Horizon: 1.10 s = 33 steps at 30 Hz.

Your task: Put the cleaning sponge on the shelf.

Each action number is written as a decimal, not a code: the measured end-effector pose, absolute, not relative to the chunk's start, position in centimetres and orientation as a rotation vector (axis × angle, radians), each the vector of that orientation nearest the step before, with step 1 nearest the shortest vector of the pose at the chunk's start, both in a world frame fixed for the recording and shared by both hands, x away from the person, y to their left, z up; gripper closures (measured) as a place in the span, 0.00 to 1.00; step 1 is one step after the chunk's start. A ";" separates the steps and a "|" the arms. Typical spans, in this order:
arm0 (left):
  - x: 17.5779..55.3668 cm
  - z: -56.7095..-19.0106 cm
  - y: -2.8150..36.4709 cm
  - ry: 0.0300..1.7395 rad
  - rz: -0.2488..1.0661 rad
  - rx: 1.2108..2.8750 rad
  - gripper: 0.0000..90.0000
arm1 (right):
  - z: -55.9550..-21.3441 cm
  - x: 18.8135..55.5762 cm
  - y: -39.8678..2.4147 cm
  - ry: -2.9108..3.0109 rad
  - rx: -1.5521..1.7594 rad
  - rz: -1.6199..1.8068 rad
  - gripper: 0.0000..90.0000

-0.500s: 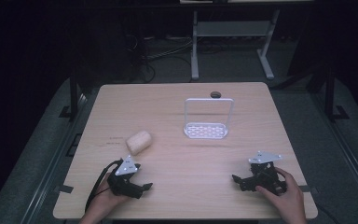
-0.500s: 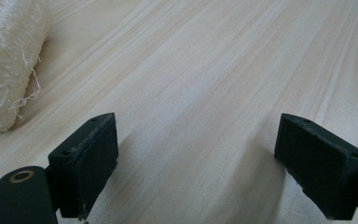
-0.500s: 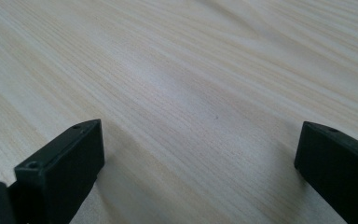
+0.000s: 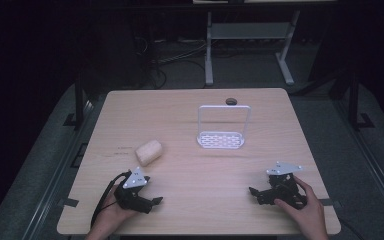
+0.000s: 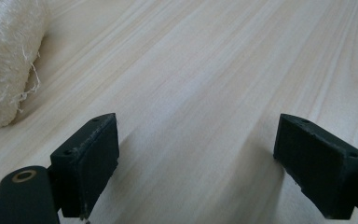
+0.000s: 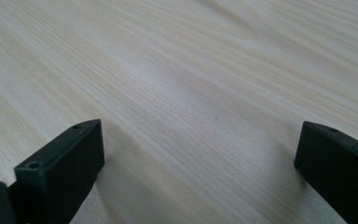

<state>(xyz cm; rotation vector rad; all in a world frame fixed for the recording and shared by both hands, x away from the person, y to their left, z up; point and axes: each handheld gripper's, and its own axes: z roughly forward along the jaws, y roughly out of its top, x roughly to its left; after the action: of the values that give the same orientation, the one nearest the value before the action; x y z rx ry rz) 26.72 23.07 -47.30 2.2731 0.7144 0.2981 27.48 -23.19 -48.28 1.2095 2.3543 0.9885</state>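
A cream, fibrous loofah-like roll lies on the wooden table, left of centre. My left gripper rests low on the table in front of the roll, jaws wide apart with nothing between them. In the left gripper view the roll fills the upper left, beyond the left jaw, and bare wood lies between the jaws. My right gripper sits near the table's front right, held by a hand, pointing left. Its jaws stand open over bare wood.
A white wire rack with a perforated base stands upright behind the table's centre. A small dark round object lies at the far edge. Beyond the table stand a metal frame and cables on a dark floor.
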 end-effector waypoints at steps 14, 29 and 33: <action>26.4 -46.5 24.0 0.742 0.281 2.311 0.15 | -48.3 27.5 -23.2 2.354 1.210 0.990 0.01; 26.7 -45.7 26.0 0.785 0.319 2.293 0.15 | -48.3 27.5 -23.2 2.355 1.204 0.989 0.01; 26.9 -45.4 26.6 0.796 0.327 2.288 0.16 | -48.3 27.5 -23.2 2.356 1.202 0.988 0.01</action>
<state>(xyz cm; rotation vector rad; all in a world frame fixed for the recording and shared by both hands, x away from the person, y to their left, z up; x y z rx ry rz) 26.93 26.55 -45.44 2.2879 0.7963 0.3269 27.54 -23.22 -48.29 1.2021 2.3558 0.9881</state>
